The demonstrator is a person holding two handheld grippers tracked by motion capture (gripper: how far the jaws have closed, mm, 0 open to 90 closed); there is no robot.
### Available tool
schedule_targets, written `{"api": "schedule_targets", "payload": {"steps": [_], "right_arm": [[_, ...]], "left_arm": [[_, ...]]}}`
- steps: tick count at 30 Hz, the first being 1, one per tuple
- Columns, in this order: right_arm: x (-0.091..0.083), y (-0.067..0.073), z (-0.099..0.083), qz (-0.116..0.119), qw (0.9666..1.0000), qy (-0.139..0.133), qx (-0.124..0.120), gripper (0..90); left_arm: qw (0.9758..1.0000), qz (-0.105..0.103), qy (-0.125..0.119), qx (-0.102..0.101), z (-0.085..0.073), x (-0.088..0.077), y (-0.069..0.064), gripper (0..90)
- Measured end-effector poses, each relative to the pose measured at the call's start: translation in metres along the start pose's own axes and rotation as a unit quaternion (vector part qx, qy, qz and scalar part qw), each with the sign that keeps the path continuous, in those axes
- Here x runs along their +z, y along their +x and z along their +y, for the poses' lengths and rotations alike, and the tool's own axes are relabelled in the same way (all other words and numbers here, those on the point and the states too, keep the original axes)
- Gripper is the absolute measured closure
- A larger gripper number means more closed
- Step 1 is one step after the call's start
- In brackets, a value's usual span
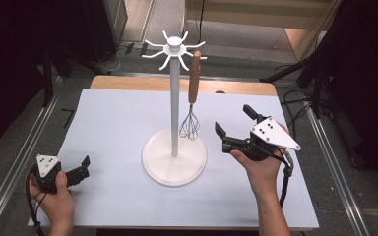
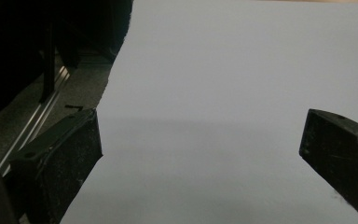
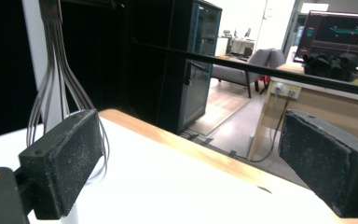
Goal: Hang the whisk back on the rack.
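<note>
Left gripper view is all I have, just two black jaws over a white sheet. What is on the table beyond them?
Observer: A white hook stand stands mid-table, with a whisk hanging from one of its top hooks.
Operator: Is the whisk held by anything else?
Observer: No. The right gripper is just right of the whisk's wires, jaws open, nothing between them.
Operator: And my own gripper, where is it?
Observer: The left gripper sits low at the sheet's near left corner, well away from the stand.
</note>
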State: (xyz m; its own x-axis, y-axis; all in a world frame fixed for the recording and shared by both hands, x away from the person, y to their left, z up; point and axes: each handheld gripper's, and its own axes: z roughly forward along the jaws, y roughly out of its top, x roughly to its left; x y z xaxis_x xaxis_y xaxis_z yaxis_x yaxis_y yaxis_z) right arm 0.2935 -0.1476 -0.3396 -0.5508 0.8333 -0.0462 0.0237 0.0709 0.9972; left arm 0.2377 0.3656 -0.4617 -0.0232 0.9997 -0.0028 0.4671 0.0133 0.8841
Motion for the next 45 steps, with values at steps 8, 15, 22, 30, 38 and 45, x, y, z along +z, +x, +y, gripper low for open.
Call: {"api": "schedule_targets", "payload": {"steps": [8, 15, 22, 30, 38, 45], "right_arm": [[-0.010, -0.013, -0.020, -0.018, 0.9998, 0.008, 0.010, 6.9], [-0.016, -0.023, -0.040, -0.041, 0.9988, 0.025, 0.013, 8.9], [-0.025, -0.035, -0.059, -0.059, 0.9971, 0.040, 0.027, 11.5], [-0.033, -0.048, -0.076, -0.073, 0.9951, 0.058, 0.031, 12.8], [-0.046, -0.060, -0.094, -0.090, 0.9928, 0.065, 0.045, 12.9], [-0.056, -0.070, -0.107, -0.107, 0.9899, 0.079, 0.048, 13.0]], "left_arm": [[1.0000, 0.001, 0.000, 0.001, 0.000, 0.000, 0.000, 0.0], [1.0000, 0.000, 0.000, 0.000, 0.000, 0.000, 0.000, 0.0], [1.0000, 0.000, -0.001, 0.001, 0.000, 0.000, 0.000, 0.0], [1.0000, 0.002, -0.001, 0.001, 0.000, 0.000, -0.001, 0.0], [1.0000, 0.004, -0.002, 0.002, 0.000, 0.000, -0.001, 0.0], [1.0000, 0.004, -0.002, 0.005, 0.000, 0.000, -0.001, 0.0]]}}
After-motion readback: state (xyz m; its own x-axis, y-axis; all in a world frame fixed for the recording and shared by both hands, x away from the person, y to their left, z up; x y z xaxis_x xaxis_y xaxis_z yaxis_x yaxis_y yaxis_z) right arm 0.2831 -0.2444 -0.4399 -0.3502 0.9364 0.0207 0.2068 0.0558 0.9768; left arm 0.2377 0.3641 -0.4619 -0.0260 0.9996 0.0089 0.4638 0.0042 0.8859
